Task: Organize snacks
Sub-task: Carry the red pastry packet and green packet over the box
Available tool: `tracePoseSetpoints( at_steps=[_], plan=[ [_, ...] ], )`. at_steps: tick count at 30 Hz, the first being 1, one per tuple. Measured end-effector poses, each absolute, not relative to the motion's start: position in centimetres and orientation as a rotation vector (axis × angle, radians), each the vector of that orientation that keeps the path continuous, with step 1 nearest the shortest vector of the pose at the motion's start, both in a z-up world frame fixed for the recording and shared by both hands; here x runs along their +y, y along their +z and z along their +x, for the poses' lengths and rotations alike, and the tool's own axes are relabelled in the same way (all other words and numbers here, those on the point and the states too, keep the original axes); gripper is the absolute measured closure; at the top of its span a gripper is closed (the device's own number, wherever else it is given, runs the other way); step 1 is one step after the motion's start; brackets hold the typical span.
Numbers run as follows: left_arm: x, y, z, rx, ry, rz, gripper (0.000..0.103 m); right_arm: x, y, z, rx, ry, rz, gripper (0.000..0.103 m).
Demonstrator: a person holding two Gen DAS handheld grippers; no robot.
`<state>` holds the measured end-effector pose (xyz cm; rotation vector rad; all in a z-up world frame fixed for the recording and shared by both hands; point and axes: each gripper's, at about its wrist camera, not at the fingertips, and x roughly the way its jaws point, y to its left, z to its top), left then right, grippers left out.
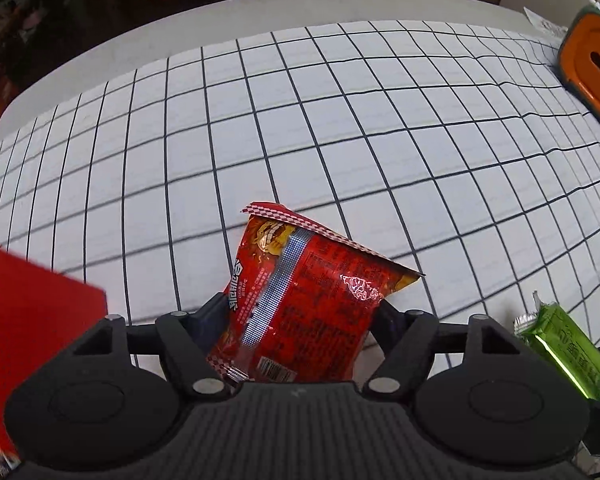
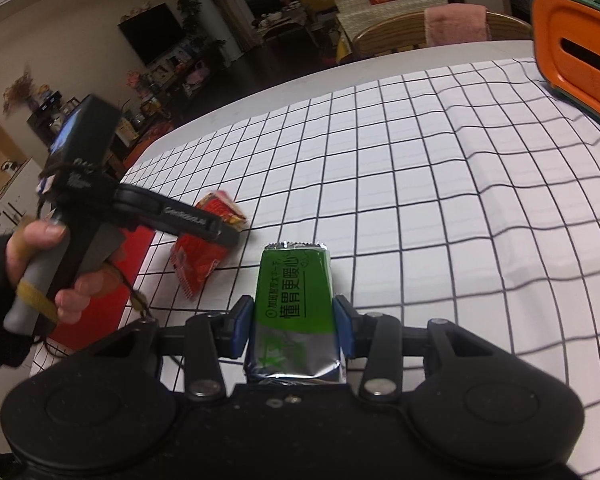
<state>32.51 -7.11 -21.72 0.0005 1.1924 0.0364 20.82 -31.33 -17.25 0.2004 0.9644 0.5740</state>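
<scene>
A red foil snack packet (image 1: pixel 312 292) stands tilted on the checked cloth, and my left gripper (image 1: pixel 300 312) grips it from both sides, its dark fingers pressed against the packet's edges. From the right wrist view, the same red packet (image 2: pixel 198 264) hangs under the left gripper (image 2: pixel 228 236), which a hand (image 2: pixel 36 252) holds by its handle. My right gripper (image 2: pixel 292 320) is shut on a green and silver snack packet (image 2: pixel 294 280), blue pads tight on its long sides. That green packet (image 1: pixel 564 348) shows at the lower right of the left wrist view.
A white cloth with a black grid (image 1: pixel 340 120) covers the table. An orange container with a green rim (image 1: pixel 592 68) (image 2: pixel 580 64) sits at the far right. A flat red thing (image 1: pixel 32 320) (image 2: pixel 112 280) lies at the left edge. Chairs stand beyond the table.
</scene>
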Motion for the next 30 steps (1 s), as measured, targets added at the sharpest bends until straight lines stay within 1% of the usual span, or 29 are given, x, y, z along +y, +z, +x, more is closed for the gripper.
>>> tracePoseSetpoints(
  at_steps=[5, 12, 23, 30],
  plan=[
    [-7.8, -20.1, 28.4, 1.195, 0.037, -0.032, 0.03, -31.5, -16.8, 20.0, 0.957, 0.55, 0.204, 0.061],
    [-7.7, -15.8, 21.9, 1.148, 0.042, -0.091, 0.03, -31.1, -15.5, 18.8, 0.931, 0.535, 0.206, 0.061],
    [-4.7, -8.7, 13.8, 1.119, 0.056, -0.155, 0.03, -29.6, -12.1, 15.9, 0.866, 0.559, 0.184, 0.061],
    [-0.7, -4.2, 7.9, 1.097, 0.054, -0.175, 0.03, -26.8, -10.0, 14.4, 0.828, 0.59, 0.146, 0.061]
  ],
)
